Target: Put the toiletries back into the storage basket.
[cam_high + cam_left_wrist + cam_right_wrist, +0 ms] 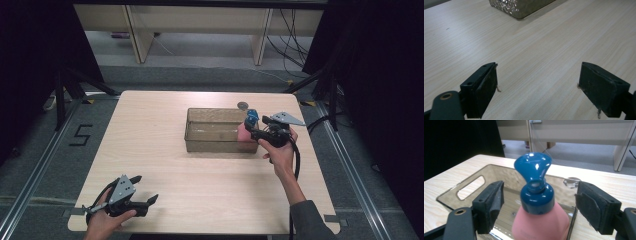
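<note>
desk (165,165): pale wood-grain laminate, matt, smooth
bin (474,178): clear smoky plastic, glossy, rippled walls
pump (533,165): blue plastic, glossy
bottle (541,223): pink plastic, matt
fingers (482,87): black, matt, frayed pads

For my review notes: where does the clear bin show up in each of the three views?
High view: the clear bin sits at the table's middle, slightly right, with the pink bottle at its right end.
Left gripper view: one corner of it at the top edge, far beyond the open tongs.
Right gripper view: its handle-slot wall spreads behind the bottle, between the open tongs.
Shared landmark: the light wooden tabletop.
</note>
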### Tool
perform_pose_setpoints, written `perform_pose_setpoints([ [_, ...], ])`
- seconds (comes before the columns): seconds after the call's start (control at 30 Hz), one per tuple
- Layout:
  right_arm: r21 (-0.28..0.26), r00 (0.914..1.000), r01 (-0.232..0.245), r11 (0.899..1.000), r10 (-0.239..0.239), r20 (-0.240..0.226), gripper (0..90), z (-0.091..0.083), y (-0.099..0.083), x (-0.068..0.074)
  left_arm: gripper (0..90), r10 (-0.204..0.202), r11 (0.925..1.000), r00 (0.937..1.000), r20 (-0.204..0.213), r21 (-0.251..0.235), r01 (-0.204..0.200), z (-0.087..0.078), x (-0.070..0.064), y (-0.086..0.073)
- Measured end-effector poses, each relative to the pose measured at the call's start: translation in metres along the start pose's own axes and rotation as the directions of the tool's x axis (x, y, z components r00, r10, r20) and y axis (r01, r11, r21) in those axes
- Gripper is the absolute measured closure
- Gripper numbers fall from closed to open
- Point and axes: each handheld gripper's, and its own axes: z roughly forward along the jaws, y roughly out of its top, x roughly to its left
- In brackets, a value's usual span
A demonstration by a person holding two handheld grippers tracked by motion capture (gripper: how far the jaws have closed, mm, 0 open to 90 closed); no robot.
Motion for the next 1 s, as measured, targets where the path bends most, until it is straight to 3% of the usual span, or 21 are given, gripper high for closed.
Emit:
perform_pose_setpoints([
  [0.07,-0.017,0.9999,0.014,1.0,-0.014,-0.002,22.3,-0.002,0.0,0.001,14.9,-0.001,1.0,1.0,0.0,0.002,0.001,0.0,-0.001,0.0],
  [0.1,0.003,0.9995,-0.033,0.999,0.033,-0.003,22.0,-0.005,0.0,0.005,14.9,-0.008,0.9999,1.0,-0.004,0.007,0.008,0.0,-0.001,0.0],
  [0.2,-0.004,0.9998,0.017,1.0,-0.017,-0.002,21.5,-0.006,-0.001,0.005,14.9,0.009,0.9999,1.0,-0.001,0.013,-0.009,0.0,-0.001,0.0],
  [0.37,0.003,0.9989,0.046,0.999,-0.046,-0.001,21.1,-0.009,-0.002,0.009,14.9,0.004,1.0,1.0,-0.002,0.004,-0.004,0.0,-0.001,0.0],
  [0.4,0.002,0.9998,0.017,1.0,-0.017,0.004,21.1,-0.011,-0.003,0.011,14.9,0.001,1.0,1.0,-0.003,0.005,-0.001,0.0,-0.001,0.0],
  [0.57,-0.002,0.9999,0.016,1.0,-0.016,0.007,20.8,-0.014,-0.005,0.012,14.9,-0.017,0.9998,0.9999,-0.001,-0.006,0.017,0.0,-0.002,0.0],
  [0.67,0.002,0.9999,0.016,1.0,-0.016,0.003,20.8,-0.018,-0.005,0.014,14.9,0.01,0.9999,0.9999,-0.002,0.008,-0.01,0.0,-0.001,0.001],
  [0.83,-0.005,0.9998,0.017,1.0,-0.017,0.005,20.7,-0.025,-0.009,0.016,14.9,-0.004,1.0,1.0,-0.003,0.0,0.004,0.0,-0.001,0.0],
  [0.97,-0.001,0.9999,0.01,1.0,-0.01,-0.001,20.4,-0.029,-0.013,0.018,14.9,-0.015,0.9999,0.9999,-0.002,-0.004,0.015,0.0,-0.002,0.001],
  [1.0,0.006,0.9999,-0.012,1.0,0.012,-0.007,20.4,-0.03,-0.013,0.02,14.9,-0.011,0.9999,0.9999,-0.002,-0.001,0.011,0.0,-0.002,0.001],
])
